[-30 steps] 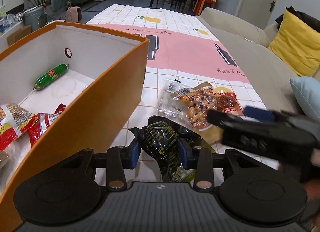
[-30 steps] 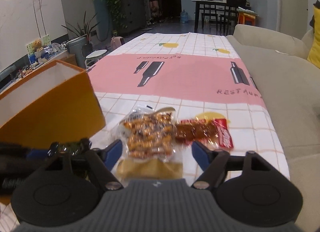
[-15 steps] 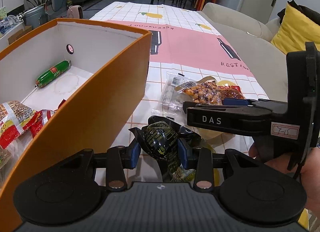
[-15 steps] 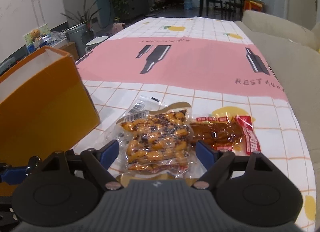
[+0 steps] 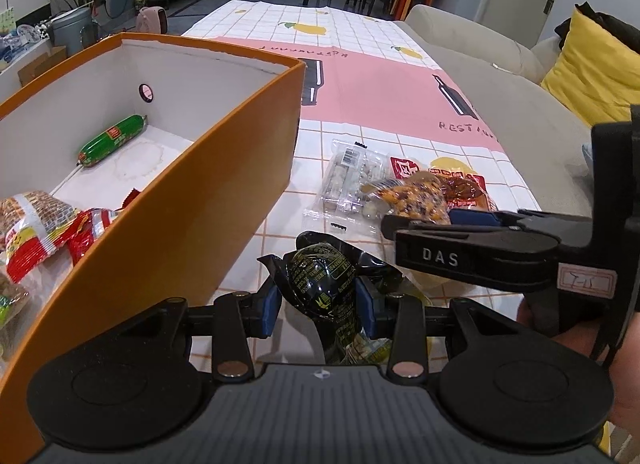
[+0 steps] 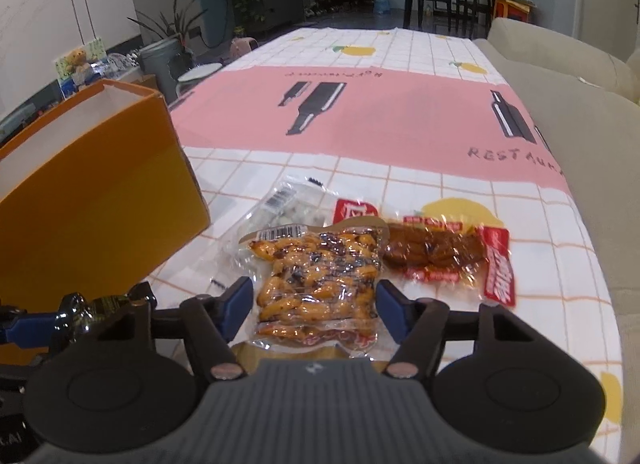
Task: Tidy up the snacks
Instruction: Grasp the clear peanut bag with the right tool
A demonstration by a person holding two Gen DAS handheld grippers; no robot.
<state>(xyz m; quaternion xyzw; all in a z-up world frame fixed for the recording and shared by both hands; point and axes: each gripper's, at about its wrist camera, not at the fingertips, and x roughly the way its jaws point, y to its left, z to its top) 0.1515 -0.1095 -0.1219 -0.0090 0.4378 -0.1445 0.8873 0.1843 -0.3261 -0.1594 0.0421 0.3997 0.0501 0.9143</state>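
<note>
The left gripper (image 5: 319, 300) pinches a black packet (image 5: 324, 284); the right gripper (image 6: 316, 304), closing, straddles the peanut bag (image 6: 320, 280) without pressing it.

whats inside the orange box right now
Inside the orange box: a green sausage at the far end, red and yellow snack packs nearer. The near wall hides the rest.

Each camera sits just behind its own tongs and looks forward and steeply down along them at the desk (image 5: 360, 76), close to the things on it. The left view sits beside the orange box (image 5: 192, 224), looking into it, and catches the right tongs (image 5: 416, 220) coming in from the right. The right view faces a peanut packet (image 6: 320, 280) close up; both views share that packet, the box and the far room.
</note>
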